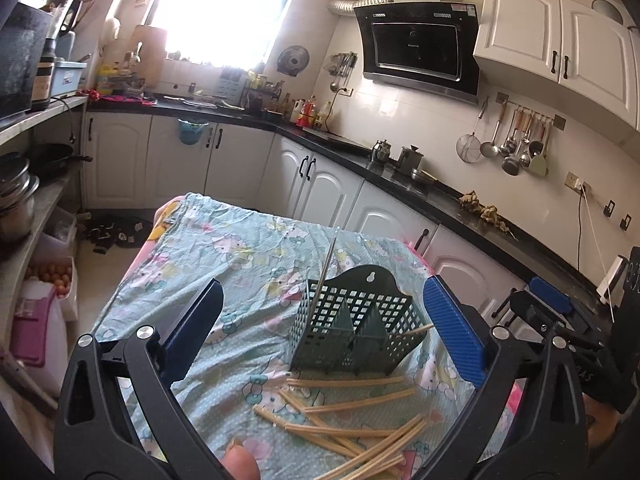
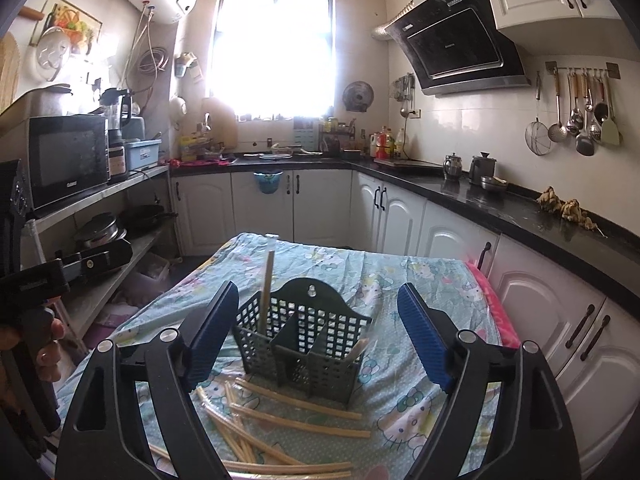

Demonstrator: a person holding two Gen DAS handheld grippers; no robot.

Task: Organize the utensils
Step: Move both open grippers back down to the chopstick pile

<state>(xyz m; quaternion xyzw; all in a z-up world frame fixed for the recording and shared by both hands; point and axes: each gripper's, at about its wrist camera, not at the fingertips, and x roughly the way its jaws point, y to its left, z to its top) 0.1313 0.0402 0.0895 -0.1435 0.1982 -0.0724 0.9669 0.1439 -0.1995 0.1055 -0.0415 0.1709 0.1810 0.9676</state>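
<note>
Grippers (image 1: 320,328) gape; chopstick (image 2: 265,292) upright.

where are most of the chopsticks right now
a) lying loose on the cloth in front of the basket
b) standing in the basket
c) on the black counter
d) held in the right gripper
a: most chopsticks lie scattered on the cloth in front of the basket; only one stands upright in it, another leans at its right side, and both grippers are open and empty.
</note>
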